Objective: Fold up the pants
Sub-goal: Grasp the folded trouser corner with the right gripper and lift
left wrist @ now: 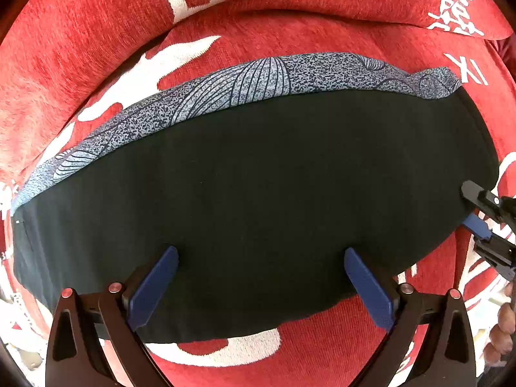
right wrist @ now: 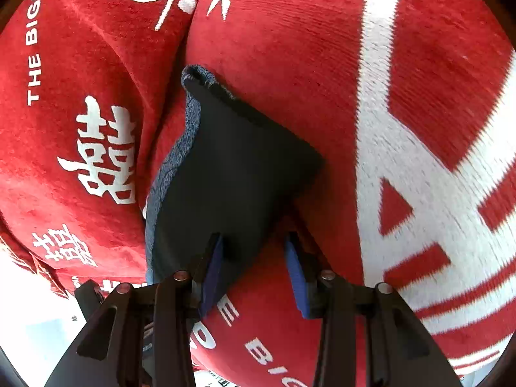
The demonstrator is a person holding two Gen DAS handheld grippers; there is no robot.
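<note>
Red chenille cover with white lettering spreads beneath everything. Folded black pants, with a blue-grey printed layer showing along the far edge, lie flat on it. Left tool points straight down over the near edge, pads spread, grasping nothing. Right tool stands released at the pants' end, one pad against the fabric.

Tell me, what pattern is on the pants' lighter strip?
Speckled blue-grey with dark leaf-like line drawings on the strip; clearest in the left wrist view.

Pants corner behind claw
</note>
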